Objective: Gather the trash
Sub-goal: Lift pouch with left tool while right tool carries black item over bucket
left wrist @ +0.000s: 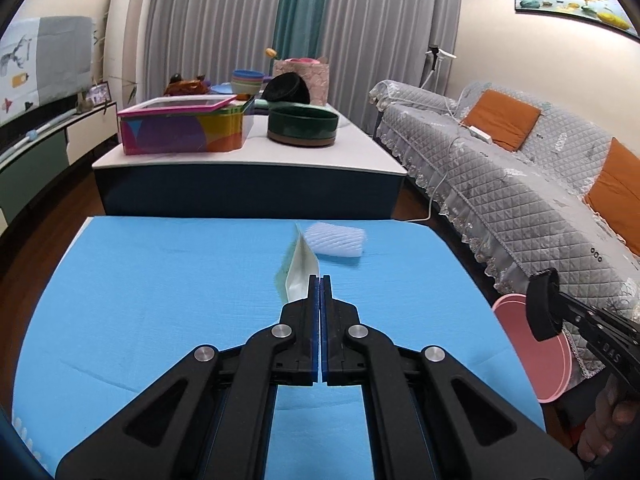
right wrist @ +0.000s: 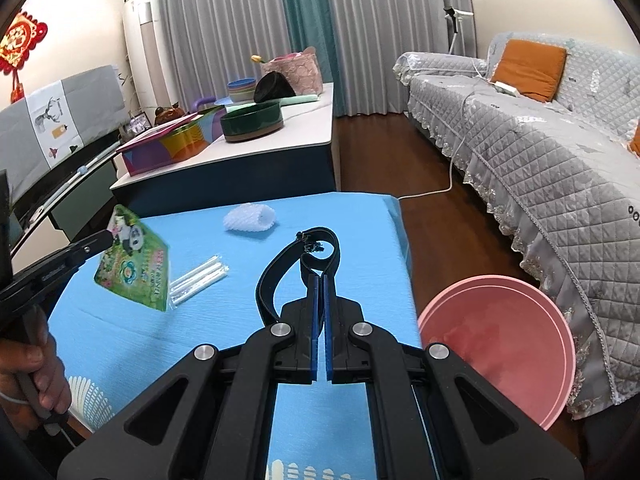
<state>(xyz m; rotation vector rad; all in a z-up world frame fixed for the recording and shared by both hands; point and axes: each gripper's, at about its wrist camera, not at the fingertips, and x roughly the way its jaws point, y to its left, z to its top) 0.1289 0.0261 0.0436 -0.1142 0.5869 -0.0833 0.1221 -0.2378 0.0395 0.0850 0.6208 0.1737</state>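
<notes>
My left gripper is shut on a green panda-print snack packet, held edge-on above the blue table; the packet shows its printed face in the right wrist view, at the left gripper's tip. My right gripper is shut on a black strap that loops up above the table. A white foam net sleeve lies near the table's far edge, also in the right wrist view. A clear packet of white sticks lies on the table. A pink bin stands on the floor to the table's right.
The blue table has a low white table beyond it with a colourful box and a green bowl. A grey quilted sofa runs along the right. A white cable lies on the wooden floor.
</notes>
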